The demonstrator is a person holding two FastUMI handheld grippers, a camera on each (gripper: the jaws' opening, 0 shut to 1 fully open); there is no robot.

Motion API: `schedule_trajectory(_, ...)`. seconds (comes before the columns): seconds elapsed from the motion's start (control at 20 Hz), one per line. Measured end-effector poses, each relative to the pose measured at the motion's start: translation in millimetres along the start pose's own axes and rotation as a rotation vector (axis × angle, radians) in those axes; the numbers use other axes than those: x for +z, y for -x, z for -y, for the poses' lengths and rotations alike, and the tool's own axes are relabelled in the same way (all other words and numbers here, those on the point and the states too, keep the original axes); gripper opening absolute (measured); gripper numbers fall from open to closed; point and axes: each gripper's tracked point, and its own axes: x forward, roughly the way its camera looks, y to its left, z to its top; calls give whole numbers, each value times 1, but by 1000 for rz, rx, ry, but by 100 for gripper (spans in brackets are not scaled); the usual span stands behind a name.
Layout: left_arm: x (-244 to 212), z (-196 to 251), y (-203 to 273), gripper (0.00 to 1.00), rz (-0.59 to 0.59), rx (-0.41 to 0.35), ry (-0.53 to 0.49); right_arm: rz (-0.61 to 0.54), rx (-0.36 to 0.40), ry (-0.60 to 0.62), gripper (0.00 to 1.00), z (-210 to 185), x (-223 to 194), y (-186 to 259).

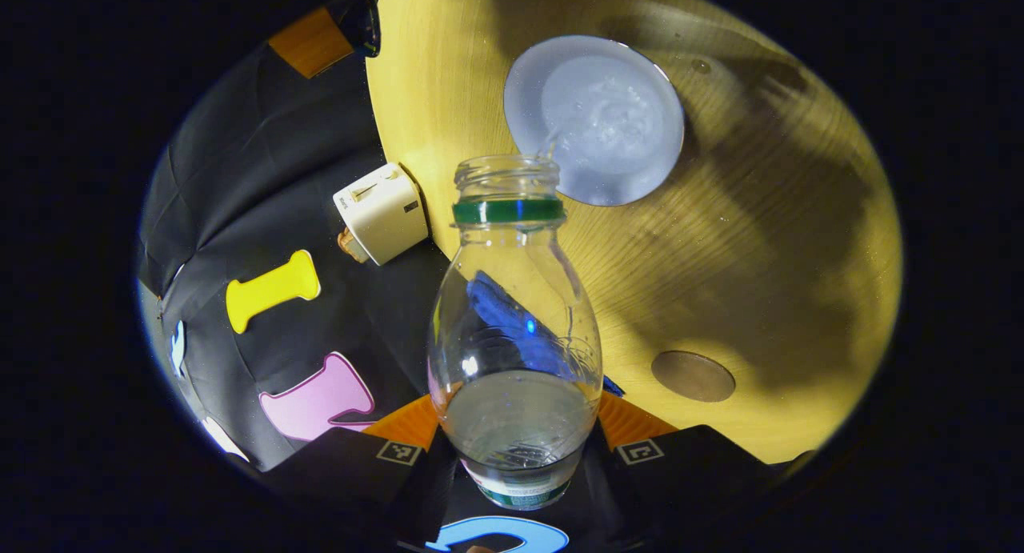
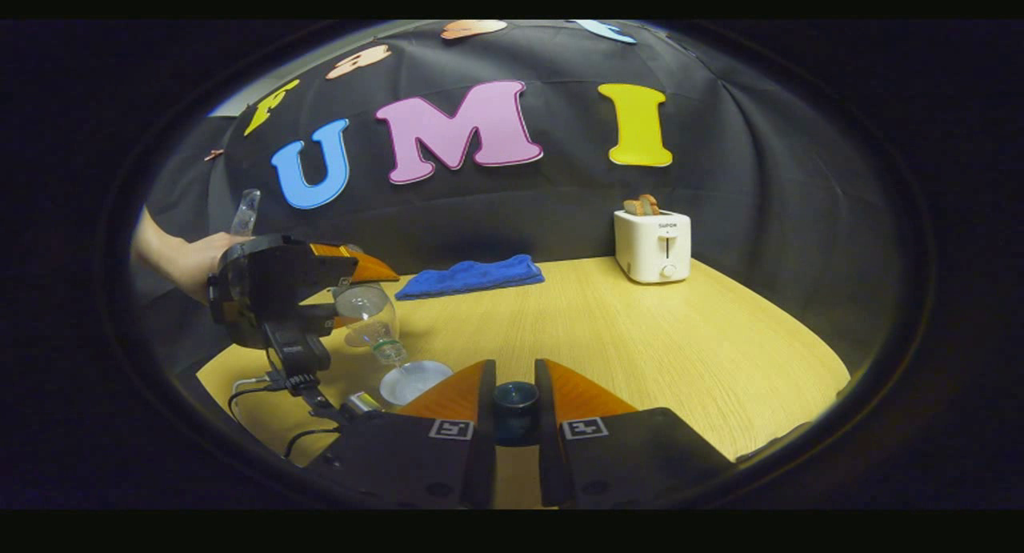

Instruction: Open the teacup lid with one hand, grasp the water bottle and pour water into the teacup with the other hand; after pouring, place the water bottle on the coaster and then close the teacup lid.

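Left gripper view: your left gripper [image 1: 518, 445] clamps the water bottle [image 1: 516, 329] by its lower body, a finger on each side, bottle tipped forward with its open mouth over the teacup [image 1: 596, 121]. A thin stream of water runs from the mouth into the open cup, which already has water in it. Some water sits in the bottle's lower end near your fingers. The round brown coaster [image 1: 693, 375] lies on the wooden table [image 1: 760, 241], near and right of the cup, nothing on it. A white toaster [image 1: 382, 213] sits at the table's left edge.

Right gripper view: your right gripper [image 2: 516, 405] holds the dark teacup lid [image 2: 515, 399] between its fingers, narrow gap, lifted off the cup. Left and farther off, your hand [image 2: 188, 261] holds the left gripper [image 2: 352, 285], bottle [image 2: 370, 317] tilted down over the cup [image 2: 414, 379]. This side adds a blue cloth [image 2: 470, 274] at the table's far edge and the toaster [image 2: 653, 245] far right with toast in it.
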Motion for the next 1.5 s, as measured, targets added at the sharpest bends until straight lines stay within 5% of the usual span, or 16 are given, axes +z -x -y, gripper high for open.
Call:
schedule_trajectory(0.4,-6,3,8,73,1,-6,107,1,12,10,25,-8,9,-3)
schedule_trajectory(0.7,-20,6,25,73,-19,-15,437,12,42,108,25,-16,40,0)
schedule_trajectory(1.4,-104,7,48,73,-85,92,1722,18,113,183,20,-62,93,5)
schedule_trajectory(1.5,-112,9,46,73,-49,104,1944,17,129,180,25,-71,88,0)
